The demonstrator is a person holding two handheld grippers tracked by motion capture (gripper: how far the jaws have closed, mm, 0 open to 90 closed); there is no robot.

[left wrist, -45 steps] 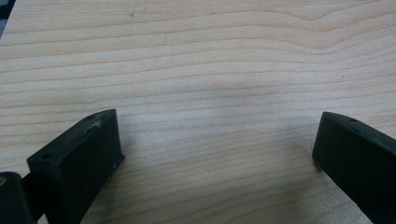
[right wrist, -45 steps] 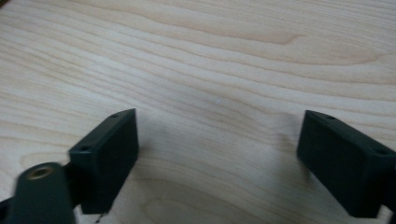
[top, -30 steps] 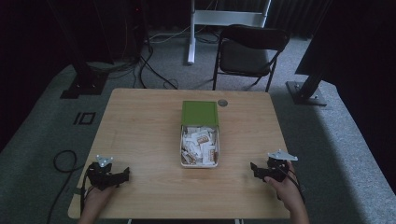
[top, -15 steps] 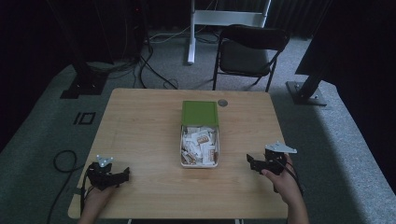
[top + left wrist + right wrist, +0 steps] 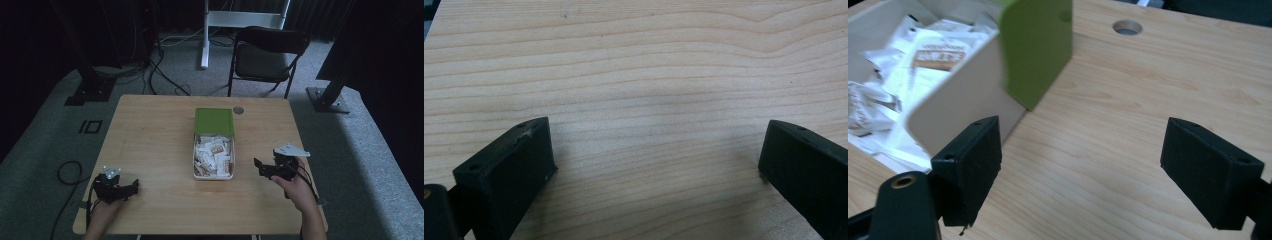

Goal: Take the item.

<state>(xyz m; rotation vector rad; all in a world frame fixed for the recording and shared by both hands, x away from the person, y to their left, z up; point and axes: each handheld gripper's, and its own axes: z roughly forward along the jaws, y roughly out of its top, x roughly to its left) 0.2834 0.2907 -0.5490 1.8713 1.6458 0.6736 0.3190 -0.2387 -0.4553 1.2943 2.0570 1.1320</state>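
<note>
- The left tongs [image 5: 131, 187] sit near the front left corner of the table [image 5: 150, 135], held by a hand [image 5: 102, 216] that comes in from the bottom of the high view.
- The left gripper view looks along those tongs [image 5: 651, 165]: the two black jaws are spread wide with bare wood between them (nothing is pinched).
- In the middle of the table is a white box [image 5: 196, 155] full of little white packets [image 5: 214, 152]. Its green lid [image 5: 214, 121] lies flat at the far end in the high view.
- The right gripper view sees the box [image 5: 960, 95] from low down, so the green lid [image 5: 1035, 45] looks tall like a wall, and you can see brown print on a packet [image 5: 943, 50].
- A round hole [image 5: 238, 110] in the table sits just past the lid. It also shows in the right gripper view [image 5: 1127, 27].
- The right tongs [image 5: 257, 165] are just beside the box, on its right, pointing at it but not touching.
- Seen from the right gripper view, these tongs [image 5: 1080, 145] are spread wide too, holding nothing, with one jaw close to the box wall.
</note>
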